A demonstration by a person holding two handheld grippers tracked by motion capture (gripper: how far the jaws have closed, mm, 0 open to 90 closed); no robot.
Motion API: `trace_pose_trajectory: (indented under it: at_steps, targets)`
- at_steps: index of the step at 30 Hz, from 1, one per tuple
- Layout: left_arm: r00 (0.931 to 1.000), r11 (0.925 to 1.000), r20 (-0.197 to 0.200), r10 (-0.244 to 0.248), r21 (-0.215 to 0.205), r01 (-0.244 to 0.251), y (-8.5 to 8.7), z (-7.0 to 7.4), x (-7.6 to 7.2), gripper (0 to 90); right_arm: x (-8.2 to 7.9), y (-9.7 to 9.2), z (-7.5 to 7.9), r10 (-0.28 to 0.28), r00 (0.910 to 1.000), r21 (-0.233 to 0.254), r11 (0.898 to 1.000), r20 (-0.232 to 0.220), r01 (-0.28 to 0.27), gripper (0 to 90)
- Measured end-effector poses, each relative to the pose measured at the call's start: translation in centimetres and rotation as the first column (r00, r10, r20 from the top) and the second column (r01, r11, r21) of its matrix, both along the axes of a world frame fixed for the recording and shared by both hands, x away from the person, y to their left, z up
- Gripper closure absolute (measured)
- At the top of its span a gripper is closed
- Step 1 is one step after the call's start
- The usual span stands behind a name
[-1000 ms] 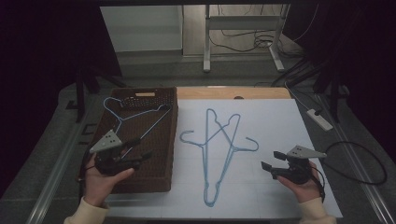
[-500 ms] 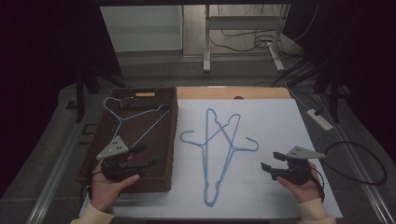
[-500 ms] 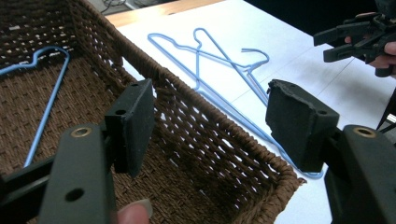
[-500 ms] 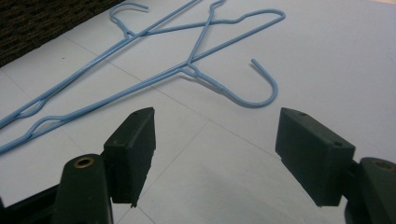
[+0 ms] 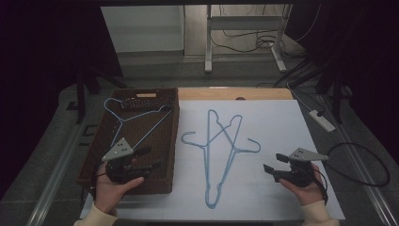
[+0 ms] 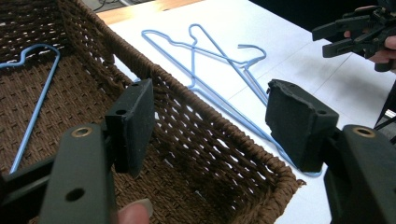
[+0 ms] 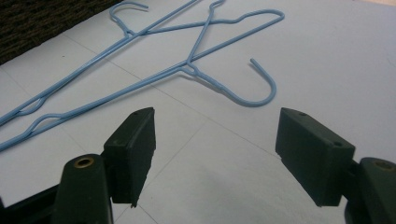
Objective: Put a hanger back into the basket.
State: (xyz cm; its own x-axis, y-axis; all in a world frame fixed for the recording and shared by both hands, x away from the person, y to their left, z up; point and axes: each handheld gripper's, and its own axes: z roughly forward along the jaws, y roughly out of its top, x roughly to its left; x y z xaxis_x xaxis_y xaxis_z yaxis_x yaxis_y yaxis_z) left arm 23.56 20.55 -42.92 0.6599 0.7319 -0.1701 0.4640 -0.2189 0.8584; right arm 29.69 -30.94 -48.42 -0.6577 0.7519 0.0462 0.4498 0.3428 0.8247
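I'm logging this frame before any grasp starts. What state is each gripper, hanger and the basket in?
Left gripper: open, holding nothing, over the basket's near corner.
Right gripper: open, holding nothing, above the white sheet.
Basket: upright, one blue hanger inside.
Hanger in basket: lying flat, ungripped.
Two crossed hangers: flat on the sheet, overlapping, ungripped.

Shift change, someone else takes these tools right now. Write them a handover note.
Left claw: open, holding nothing, over the wicker basket.
Right claw: open, holding nothing, over the white sheet, near the closest hook.
Done, by the look of it: one blue hanger lies in the basket.
Left: two blue hangers lie crossed on the sheet beside the basket, probably meant to go in next.
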Motion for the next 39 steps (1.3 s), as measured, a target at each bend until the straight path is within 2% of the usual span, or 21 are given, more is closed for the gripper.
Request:
trace_pose_trajectory:
  at_steps: [11, 15, 16, 17, 18, 21, 23, 24, 28, 29, 30, 37, 39]
  targets:
    - [1.0, 1.0, -0.001, -0.004, -0.001, 0.004, 0.1, -0.3, 0.2, 33.9, 0.3, 0.3, 0.5, 0.013, 0.9999, -0.018, 1.0, -0.002, -0.013, 29.7]
    - [1.0, 1.0, 0.001, -0.005, 0.003, 0.005, 0.3, -0.4, 0.3, 33.8, 1.1, 1.1, 1.7, 0.052, 0.9985, -0.056, 0.997, -0.015, -0.052, 30.0]
    - [1.0, 1.0, 0.001, -0.004, 0.003, 0.004, 0.3, -0.4, 0.3, 33.9, 1.4, 1.4, 2.0, 0.067, 0.9975, -0.08, 0.994, -0.024, -0.069, 30.1]
    - [1.0, 1.0, 0.0, -0.003, 0.004, 0.003, 0.4, -0.5, 0.3, 33.9, 2.1, 1.9, 2.3, 0.092, 0.9949, -0.12, 0.988, -0.04, -0.096, 30.1]
    - [1.0, 1.0, 0.0, -0.003, 0.004, 0.003, 0.4, -0.5, 0.3, 33.9, 2.1, 1.9, 2.3, 0.092, 0.9949, -0.12, 0.988, -0.04, -0.096, 30.1]
    - [1.0, 1.0, -0.002, -0.002, 0.004, 0.002, 0.5, -0.6, 0.4, 33.9, 3.4, 2.9, 2.5, 0.131, 0.9881, -0.172, 0.975, -0.081, -0.143, 29.6]
    - [1.0, 1.0, -0.006, -0.002, 0.006, 0.002, 0.5, -0.7, 0.4, 33.9, 4.4, 3.5, 2.6, 0.155, 0.982, -0.199, 0.964, -0.109, -0.174, 29.5]
    - [1.0, 1.0, -0.007, -0.003, 0.006, 0.003, 0.5, -0.7, 0.4, 33.9, 5.5, 4.1, 2.5, 0.169, 0.9773, -0.222, 0.955, -0.128, -0.194, 29.4]
    - [0.9999, 0.9999, -0.008, -0.007, 0.008, 0.007, 0.4, -0.8, 0.5, 33.9, 7.4, 5.0, 2.2, 0.182, 0.9686, -0.259, 0.94, -0.169, -0.222, 29.7]
    - [0.9999, 0.9999, -0.009, -0.01, 0.009, 0.01, 0.3, -0.8, 0.5, 33.9, 7.4, 5.0, 2.2, 0.182, 0.9686, -0.259, 0.94, -0.169, -0.222, 29.7]
    - [0.9999, 0.9999, -0.01, -0.012, 0.011, 0.012, 0.3, -0.8, 0.5, 33.9, 7.9, 5.2, 2.1, 0.182, 0.967, -0.272, 0.935, -0.178, -0.226, 30.4]
    - [0.9996, 0.9996, -0.02, -0.018, 0.02, 0.018, 0.1, -1.1, 0.6, 34.0, 10.6, 6.7, 1.1, 0.222, 0.945, -0.327, 0.898, -0.241, -0.294, 34.4]
    - [0.9996, 0.9996, -0.02, -0.019, 0.02, 0.019, 0.0, -1.2, 0.6, 34.0, 11.1, 7.4, 0.9, 0.238, 0.9356, -0.352, 0.879, -0.261, -0.322, 35.5]
